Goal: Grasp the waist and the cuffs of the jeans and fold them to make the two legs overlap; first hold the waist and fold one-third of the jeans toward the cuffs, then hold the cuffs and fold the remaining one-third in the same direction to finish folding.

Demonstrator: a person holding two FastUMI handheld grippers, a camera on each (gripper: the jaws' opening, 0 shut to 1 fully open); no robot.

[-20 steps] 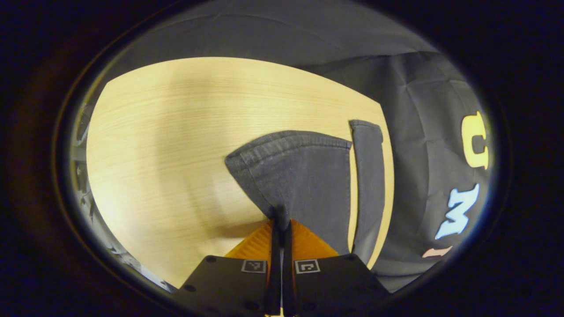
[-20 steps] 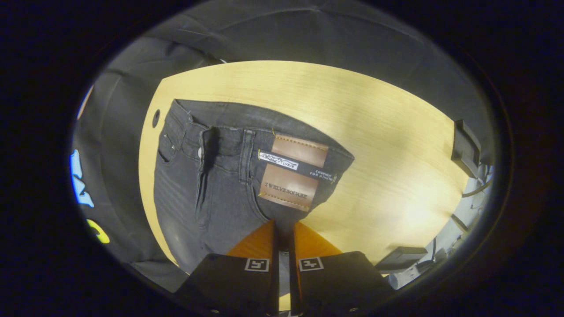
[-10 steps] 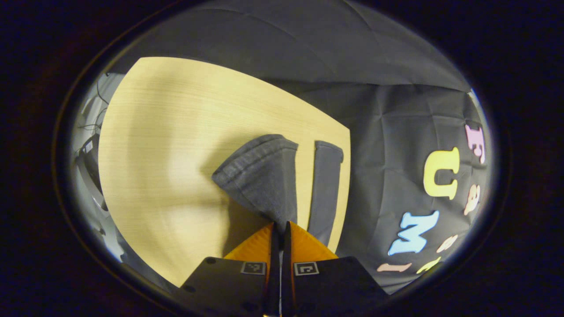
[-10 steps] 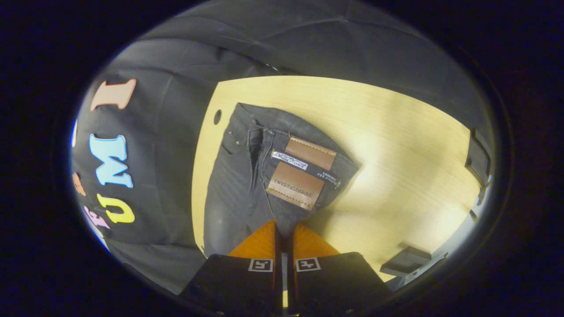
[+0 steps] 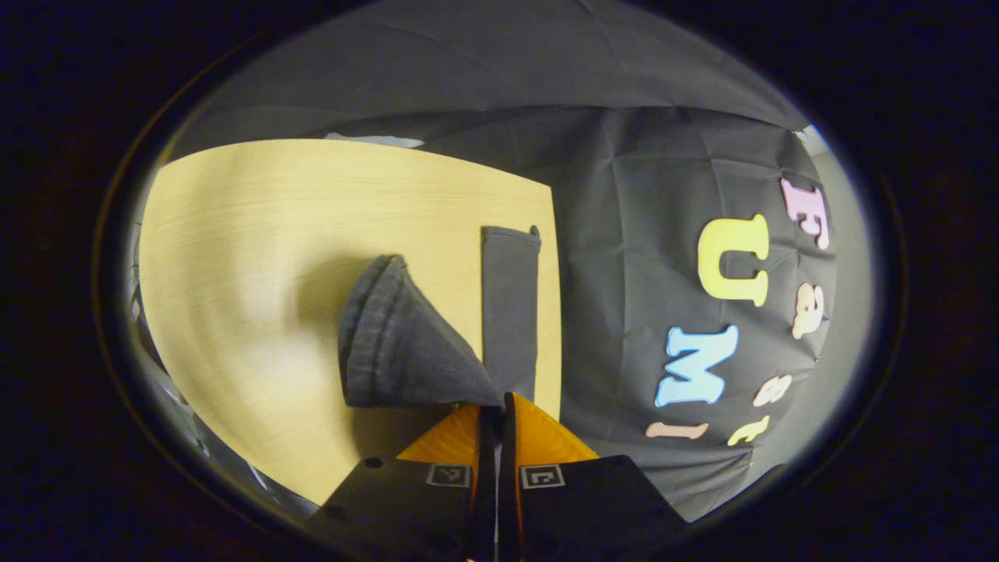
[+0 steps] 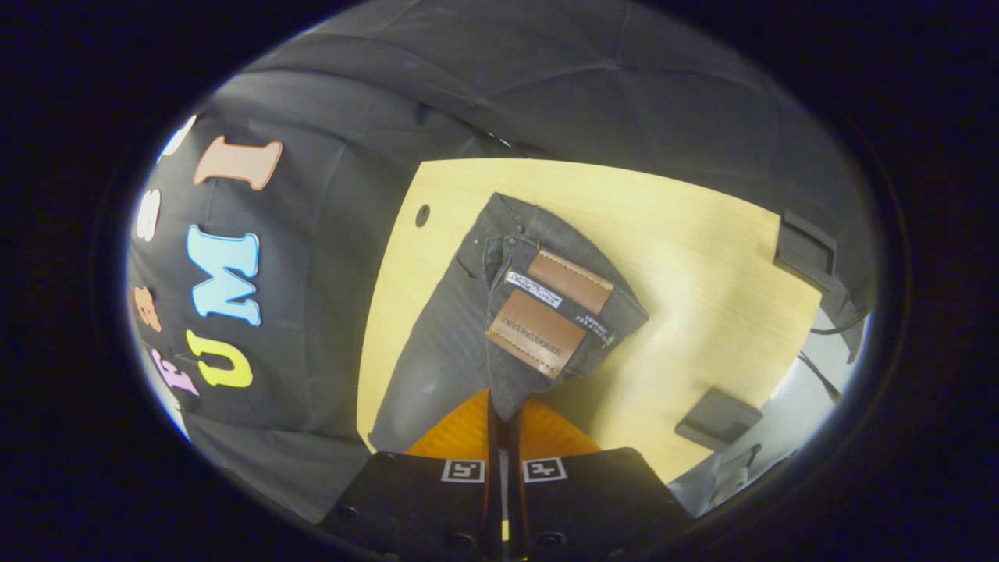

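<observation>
The left gripper (image 5: 493, 412) is pinched tight on one cuff (image 5: 398, 343), lifted off the table (image 5: 257, 234); the other leg (image 5: 509, 304) lies flat along the table's edge. The right gripper (image 6: 503, 417) is likewise clamped on the raised near side of the waist (image 6: 546, 312) (patch side up). I judge the lengthwise fold is underway: the legs don't overlap yet, and both thirds folds remain.

jeans (image 6: 460, 312) | dark grey | waist lifted, brown patch up | one cuff (image 5: 390, 343) raised, other flat
</observation>
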